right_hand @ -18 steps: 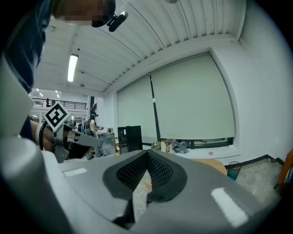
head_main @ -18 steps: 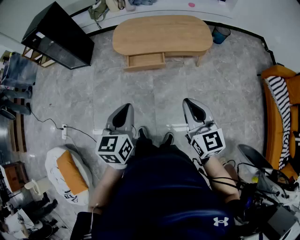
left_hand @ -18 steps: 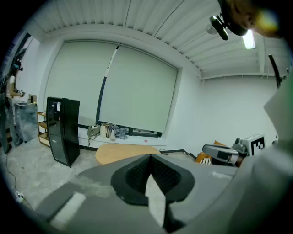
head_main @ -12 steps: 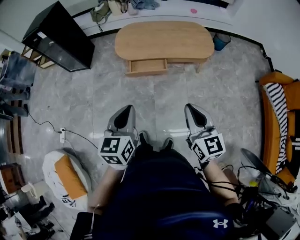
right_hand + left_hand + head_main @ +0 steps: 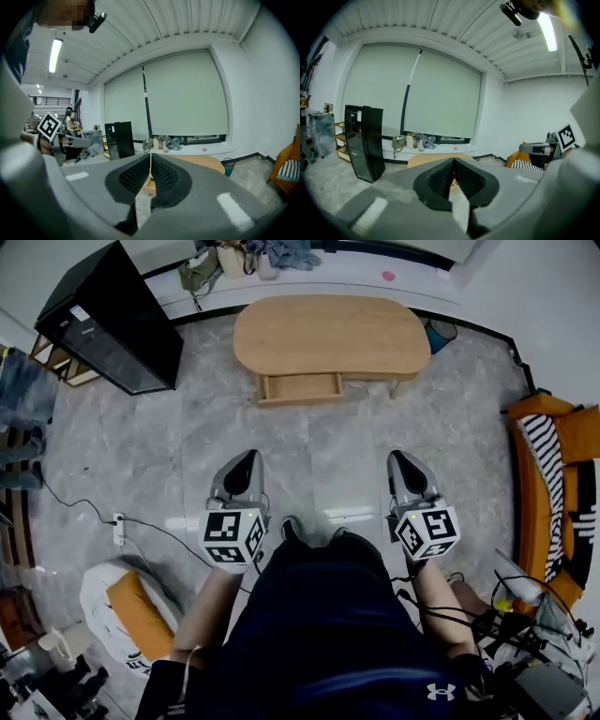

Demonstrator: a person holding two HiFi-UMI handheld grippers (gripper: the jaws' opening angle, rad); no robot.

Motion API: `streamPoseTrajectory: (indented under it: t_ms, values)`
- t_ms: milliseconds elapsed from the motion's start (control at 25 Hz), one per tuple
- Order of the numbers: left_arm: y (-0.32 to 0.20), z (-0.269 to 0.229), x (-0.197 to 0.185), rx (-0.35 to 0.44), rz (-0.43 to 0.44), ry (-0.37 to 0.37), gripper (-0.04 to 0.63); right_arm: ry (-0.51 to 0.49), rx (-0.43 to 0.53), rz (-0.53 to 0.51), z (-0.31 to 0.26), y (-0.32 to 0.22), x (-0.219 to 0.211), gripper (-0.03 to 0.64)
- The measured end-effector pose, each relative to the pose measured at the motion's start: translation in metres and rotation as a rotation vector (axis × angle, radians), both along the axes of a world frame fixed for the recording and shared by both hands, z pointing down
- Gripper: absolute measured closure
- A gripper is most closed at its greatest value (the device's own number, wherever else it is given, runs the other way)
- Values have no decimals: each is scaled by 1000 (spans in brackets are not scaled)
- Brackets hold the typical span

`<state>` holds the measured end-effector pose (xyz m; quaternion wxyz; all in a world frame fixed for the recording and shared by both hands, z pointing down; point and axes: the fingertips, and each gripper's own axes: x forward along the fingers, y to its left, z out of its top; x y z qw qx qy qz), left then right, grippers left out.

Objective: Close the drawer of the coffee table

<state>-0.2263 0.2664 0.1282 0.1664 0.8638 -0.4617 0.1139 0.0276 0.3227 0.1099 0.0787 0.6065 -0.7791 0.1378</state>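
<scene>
Claws point forward, shut: left claw [image 5: 249,458], right claw [image 5: 400,458].

The left gripper [image 5: 244,468] is held at the lower centre-left of the head view, the right gripper [image 5: 405,470] at the lower centre-right. Both are pointed up the frame, jaws pressed together, with nothing gripped.

In both gripper views the jaws hide most of the drawer [image 5: 302,387].
</scene>
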Motion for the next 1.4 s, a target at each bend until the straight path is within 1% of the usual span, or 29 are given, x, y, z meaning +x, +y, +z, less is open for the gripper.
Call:
streamPoseTrajectory:
  t_ms: [160,360,480,600,800,920,1000,1200,1320,1400]
  values:
    - [-19,8,-17,10,28,1,594,28,1,25,-1,-13,-8,611]
    - [-39,20,-32,14,15,-1,594,50,-18,55,7,-28,-9,615]
    - [-52,28,-32,2,12,-10,594,45,-22,67,12,-43,-3,615]
    - [-65,31,-29,13,8,-23,594,32,-25,59,21,-62,0,615]
    - [-100,34,-11,20,-6,-52,594,-1,-22,28,33,-113,14,615]
    - [-133,37,2,12,-30,-79,589,-21,-24,1,35,-151,27,615]
    - [-152,40,12,3,-43,-106,571,-33,-24,-17,37,-173,38,615]
    - [-196,59,33,-36,-77,-215,515,-58,-46,-50,52,-229,74,615]
    - [-208,70,42,-71,-99,-260,514,-73,-61,-75,60,-253,91,615]
    - [-218,76,48,-68,-108,-281,514,-82,-78,-93,69,-267,99,615]
